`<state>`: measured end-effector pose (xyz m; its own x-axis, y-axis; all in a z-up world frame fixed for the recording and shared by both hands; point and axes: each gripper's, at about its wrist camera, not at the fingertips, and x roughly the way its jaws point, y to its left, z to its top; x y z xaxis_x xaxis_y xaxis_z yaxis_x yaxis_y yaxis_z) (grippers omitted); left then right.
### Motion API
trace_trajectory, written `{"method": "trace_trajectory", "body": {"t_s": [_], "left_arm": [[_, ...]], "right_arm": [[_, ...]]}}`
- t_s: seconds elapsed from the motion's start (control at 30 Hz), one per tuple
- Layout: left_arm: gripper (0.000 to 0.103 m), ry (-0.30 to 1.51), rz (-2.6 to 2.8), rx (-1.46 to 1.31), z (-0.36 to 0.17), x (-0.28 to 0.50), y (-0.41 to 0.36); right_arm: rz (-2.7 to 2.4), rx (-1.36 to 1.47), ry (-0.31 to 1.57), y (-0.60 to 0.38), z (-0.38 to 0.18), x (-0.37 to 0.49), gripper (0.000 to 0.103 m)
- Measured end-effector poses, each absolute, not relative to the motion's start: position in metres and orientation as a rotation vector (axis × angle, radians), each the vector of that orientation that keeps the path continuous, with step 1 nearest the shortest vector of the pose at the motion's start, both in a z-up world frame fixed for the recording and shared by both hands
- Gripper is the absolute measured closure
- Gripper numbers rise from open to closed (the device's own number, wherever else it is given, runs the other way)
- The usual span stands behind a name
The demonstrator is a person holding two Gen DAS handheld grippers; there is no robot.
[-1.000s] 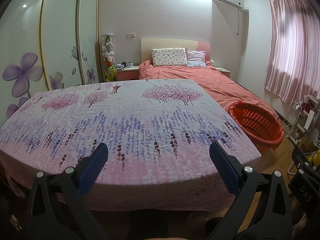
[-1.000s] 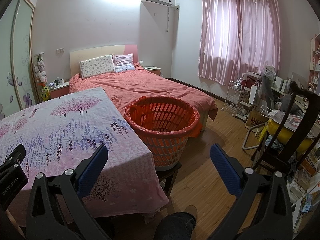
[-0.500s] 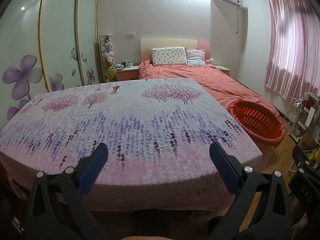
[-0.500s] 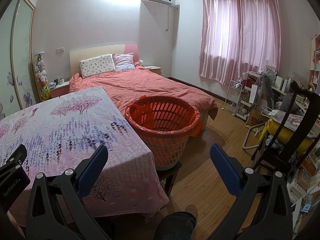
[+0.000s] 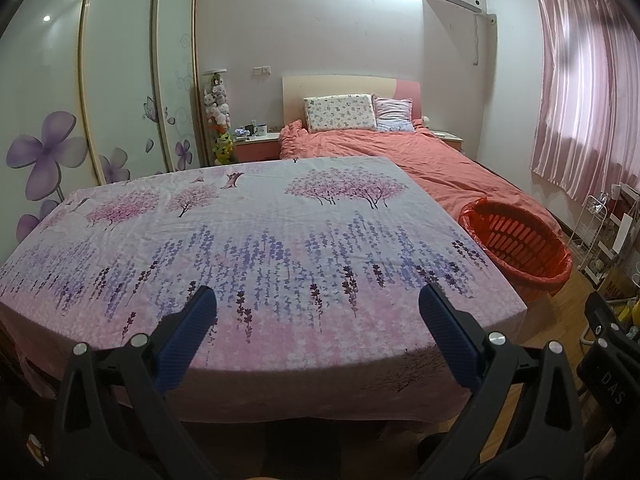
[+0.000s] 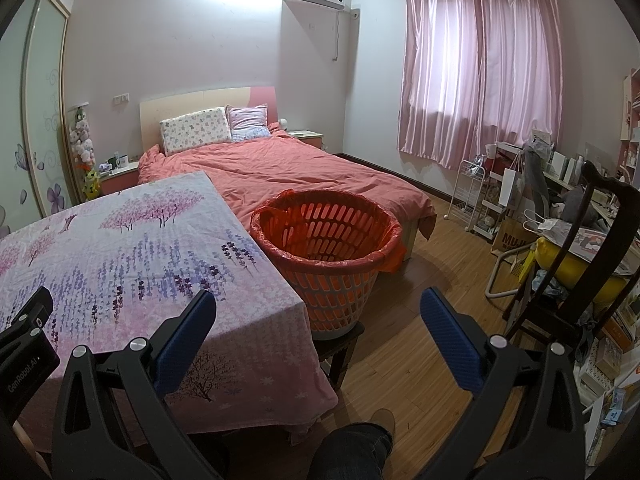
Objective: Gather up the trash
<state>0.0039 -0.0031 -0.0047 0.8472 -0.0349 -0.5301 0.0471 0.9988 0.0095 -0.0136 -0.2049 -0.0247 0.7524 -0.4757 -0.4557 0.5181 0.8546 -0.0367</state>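
An orange slatted basket (image 6: pixel 326 240) lined with a red bag stands on a small dark stool at the right edge of a table under a floral cloth (image 6: pixel 120 248). It also shows in the left wrist view (image 5: pixel 516 246). I see no trash on the cloth (image 5: pixel 256 240). My left gripper (image 5: pixel 318 304) is open and empty over the table's near edge. My right gripper (image 6: pixel 318 306) is open and empty, in front of the basket and the table's corner.
A bed with a salmon cover (image 6: pixel 288 172) lies behind the table and basket. A dark wooden chair (image 6: pixel 576 264) and a cluttered desk stand at the right. A white wire rack (image 6: pixel 472 188) stands under the pink curtain (image 6: pixel 480 64). A wardrobe (image 5: pixel 100 92) lines the left wall.
The left view has tilted down slightly; the table and basket sit a little higher in frame. The right gripper has barely moved. Both grippers stay open.
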Motion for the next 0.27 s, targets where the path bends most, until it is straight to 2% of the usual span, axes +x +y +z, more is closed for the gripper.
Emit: {"method": "trace_trajectory", "body": {"t_s": [0.27], "left_arm": [[0.004, 0.559, -0.041, 0.023, -0.0046, 0.0041, -0.0032]], "right_arm": [[-0.543, 0.094, 0.472, -0.2053, -0.0246, -0.0137, 0.002]]}}
